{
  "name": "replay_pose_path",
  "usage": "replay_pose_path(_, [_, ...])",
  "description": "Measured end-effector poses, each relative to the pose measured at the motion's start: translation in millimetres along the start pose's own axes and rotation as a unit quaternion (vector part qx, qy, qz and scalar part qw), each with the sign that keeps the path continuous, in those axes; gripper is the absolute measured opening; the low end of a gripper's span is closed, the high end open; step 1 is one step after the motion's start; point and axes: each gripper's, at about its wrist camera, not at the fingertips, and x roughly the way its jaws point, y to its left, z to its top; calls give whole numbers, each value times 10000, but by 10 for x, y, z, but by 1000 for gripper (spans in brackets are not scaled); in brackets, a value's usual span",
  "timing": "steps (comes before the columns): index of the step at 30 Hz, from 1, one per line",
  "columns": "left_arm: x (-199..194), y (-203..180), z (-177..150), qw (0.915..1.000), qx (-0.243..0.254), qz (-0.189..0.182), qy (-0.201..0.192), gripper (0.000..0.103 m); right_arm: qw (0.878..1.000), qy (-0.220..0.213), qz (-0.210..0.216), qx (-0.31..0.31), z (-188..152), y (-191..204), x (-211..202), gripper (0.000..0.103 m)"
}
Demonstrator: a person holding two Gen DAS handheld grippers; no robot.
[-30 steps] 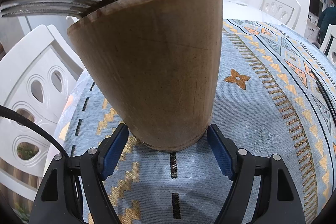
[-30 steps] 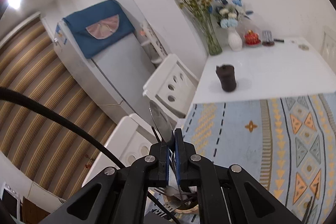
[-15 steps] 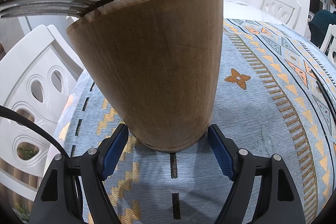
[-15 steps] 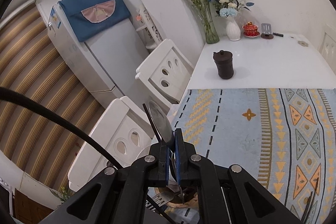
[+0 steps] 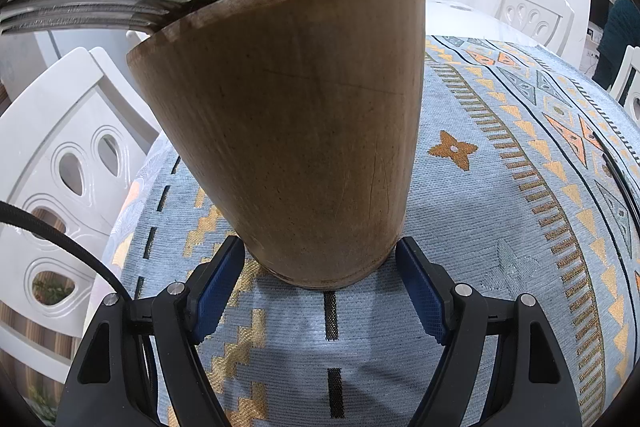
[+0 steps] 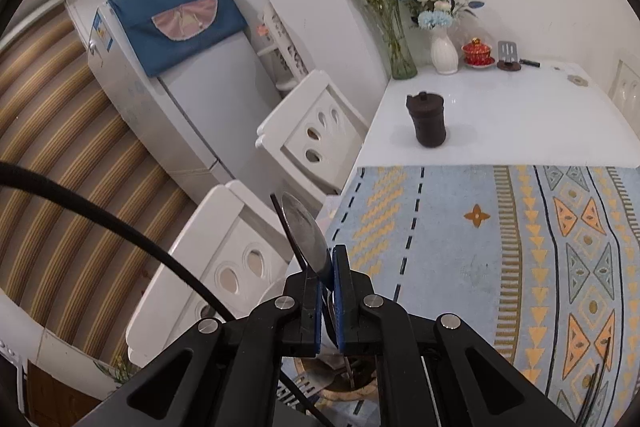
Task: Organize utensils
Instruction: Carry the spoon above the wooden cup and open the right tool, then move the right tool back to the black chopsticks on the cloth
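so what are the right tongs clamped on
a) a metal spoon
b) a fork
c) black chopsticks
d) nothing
a: in the right wrist view the right tongs are pinched shut on a metal spoon, its bowl sticking out past the blue pads, above the wooden holder that the left tongs clamp.

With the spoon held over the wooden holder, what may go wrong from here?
1. The wooden holder already carries forks, so the spoon may catch on them going in.
2. The right gripper pinches the spoon by its bowl; it could slip.
3. The left gripper clamps only the holder's base; a push might tip it.
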Motion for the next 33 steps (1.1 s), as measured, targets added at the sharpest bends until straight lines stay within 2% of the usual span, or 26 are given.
replay_pose_path(2, [4,0,1,10000,0,-3,3,77,9998,206,74,18,22,-9,2,12])
replay_pose_path(4, [7,5,1,10000,-8,-7,4,77,9996,218,192,68,50,-28,-40,32])
replay_pose_path(5, [8,5,2,10000,-10,-9,5,77,9996,127,224,97,66,-42,-95,34])
replay_pose_path(11, [12,2,2,10000,-6,-3,8,77,9992,-373,48,146,183,-165,-500,38])
replay_pose_path(13, [12,5,2,10000,-7,-5,8,77,9985,-492,-97,217,195,-252,-633,43])
replay_pose_path(15, [12,5,2,10000,-7,-5,8,77,9971,-605,-329,322,189,-369,-760,50])
replay_pose_path(18, [12,5,2,10000,-7,-5,8,77,9954,-652,-621,327,138,-553,-929,50])
replay_pose_path(21, [13,2,2,10000,-6,-3,8,77,9896,-663,-1243,300,30,-768,-1108,50])
replay_pose_path(24, [12,6,2,10000,-6,-4,8,77,9820,-541,-1745,491,-109,-1063,-1269,50])
replay_pose_path(28, [13,6,2,10000,-5,-4,8,77,9648,-195,-2422,1011,-321,-1546,-1434,50])
replay_pose_path(31, [14,14,-6,10000,4,6,7,78,9485,259,-2802,1452,-505,-1927,-1493,50])
replay_pose_path(33, [16,17,-9,10000,7,9,7,78,9362,719,-2980,1719,-642,-2181,-1481,50])
